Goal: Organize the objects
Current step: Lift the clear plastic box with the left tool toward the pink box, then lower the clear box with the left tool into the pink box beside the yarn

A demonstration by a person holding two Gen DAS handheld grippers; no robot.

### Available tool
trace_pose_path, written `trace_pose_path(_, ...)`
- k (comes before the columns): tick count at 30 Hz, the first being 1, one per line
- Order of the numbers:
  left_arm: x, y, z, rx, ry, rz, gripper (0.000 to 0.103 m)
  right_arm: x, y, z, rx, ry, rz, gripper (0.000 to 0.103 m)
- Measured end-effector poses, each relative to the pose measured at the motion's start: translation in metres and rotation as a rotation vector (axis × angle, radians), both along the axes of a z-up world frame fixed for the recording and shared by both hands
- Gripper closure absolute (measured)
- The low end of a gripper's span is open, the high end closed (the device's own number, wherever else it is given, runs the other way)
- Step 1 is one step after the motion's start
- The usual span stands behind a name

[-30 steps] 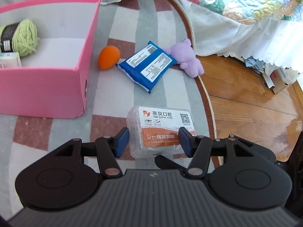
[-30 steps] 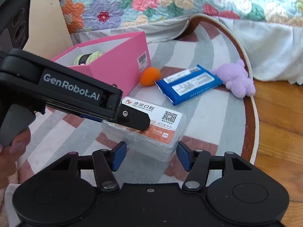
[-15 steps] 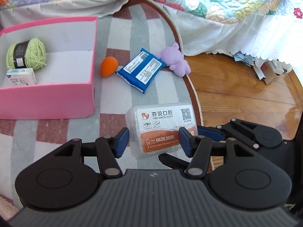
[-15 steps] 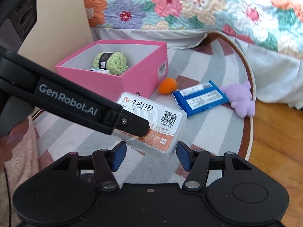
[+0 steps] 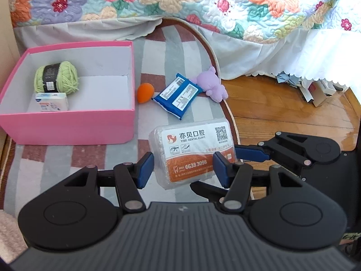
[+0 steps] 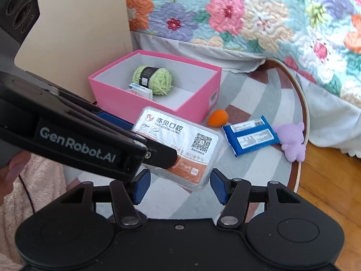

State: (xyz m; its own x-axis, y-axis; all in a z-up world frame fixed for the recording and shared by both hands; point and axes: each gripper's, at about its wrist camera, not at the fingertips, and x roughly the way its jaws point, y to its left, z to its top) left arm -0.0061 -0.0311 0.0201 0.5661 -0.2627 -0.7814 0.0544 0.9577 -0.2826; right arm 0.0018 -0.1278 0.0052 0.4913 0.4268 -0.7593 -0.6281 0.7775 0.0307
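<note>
1. Left hand-held gripper (image 5: 181,169): blue pads sit against the two short ends of the clear floss-pick box (image 5: 193,152), pinching it. The box hangs clear of the rug (image 5: 171,52), label up, orange band toward the camera.
2. Right hand-held gripper (image 6: 179,186): jaws part-spread around a corner of the same box (image 6: 180,144). Whether its pads press the plastic I cannot tell; a gap shows at the right pad. In the left wrist view one of its blue fingers reaches the box's right edge.
3. Left gripper's black arm, lettered "GenRobot.AI", crosses the right wrist view from the left; a fingertip of the person's hand (image 6: 13,169) and a pink fleecy sleeve (image 6: 33,194) show at that edge.
4. Pink box (image 5: 67,126): open, on the rug, left of and beyond the held box. Inside: green yarn ball (image 5: 57,80) and a small white carton (image 5: 52,101) just in front of it.
5. Loose on the rug, right of the pink box: orange egg-shaped sponge (image 5: 145,92), blue wipes pack (image 5: 177,96), purple plush toy (image 5: 212,85) touching the pack's far end at the rug's rim.
6. Beyond: floral quilt (image 5: 180,0) hanging off a bed; wood floor (image 5: 282,103) to the right.
</note>
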Motion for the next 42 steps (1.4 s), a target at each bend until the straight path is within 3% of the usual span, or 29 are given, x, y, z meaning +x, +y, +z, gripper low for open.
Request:
trace_pose_path(5,-0.006,0.009,0.01,0.004,-0.012,0.026,0.047,-0.008,0.021,0.011,-0.071,-0.053,0.031,0.039)
trace_pose_path(34,-0.018,0.074,0.041,0.001,-0.115,0.112,0.047,0.006,0.084,0.046,-0.121,-0.098,0.112,0.039)
trace_pose_path(42,-0.005,0.107,0.041,-0.063,-0.136,0.15,0.047,0.024,0.106,0.053,-0.15,-0.136,0.121,0.039)
